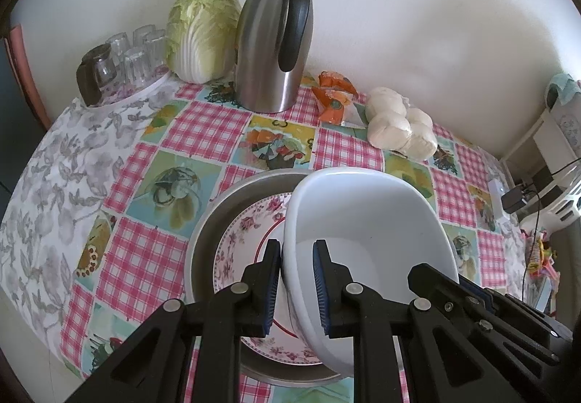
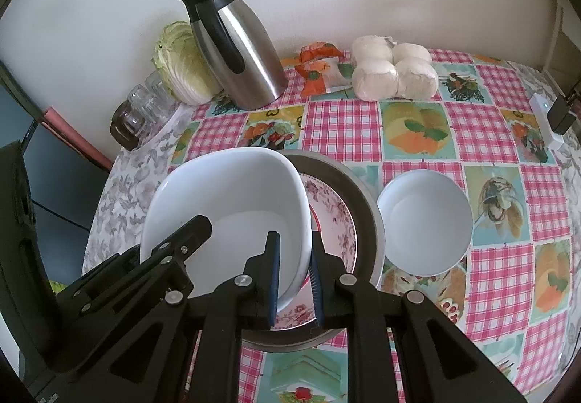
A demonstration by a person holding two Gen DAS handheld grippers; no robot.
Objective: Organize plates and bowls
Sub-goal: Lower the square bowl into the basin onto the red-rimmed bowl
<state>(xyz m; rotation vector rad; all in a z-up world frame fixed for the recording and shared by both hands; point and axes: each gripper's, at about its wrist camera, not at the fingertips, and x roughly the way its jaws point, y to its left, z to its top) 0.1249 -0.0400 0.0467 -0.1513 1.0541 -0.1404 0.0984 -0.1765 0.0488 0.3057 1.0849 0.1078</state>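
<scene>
A large white bowl [image 1: 366, 221] [image 2: 232, 199] is held tilted above a floral plate [image 1: 247, 239] [image 2: 334, 218], which lies in a metal tray [image 1: 203, 232] [image 2: 366, 210]. My left gripper [image 1: 297, 257] is shut on the bowl's left rim. My right gripper [image 2: 295, 250] is shut on its right rim. Each gripper shows in the other's view, the right one [image 1: 472, 297] and the left one [image 2: 170, 250]. A smaller white bowl [image 2: 425, 221] sits on the table to the right of the tray.
At the back stand a steel thermos jug [image 1: 272, 51] [image 2: 236, 51], a cabbage [image 1: 203, 32] [image 2: 181, 61], upturned glasses [image 1: 127, 58] [image 2: 141, 109], orange packets [image 1: 334, 98] [image 2: 319, 69] and bagged white buns [image 1: 399, 123] [image 2: 392, 72]. A white adapter [image 2: 544, 119] lies at the right edge.
</scene>
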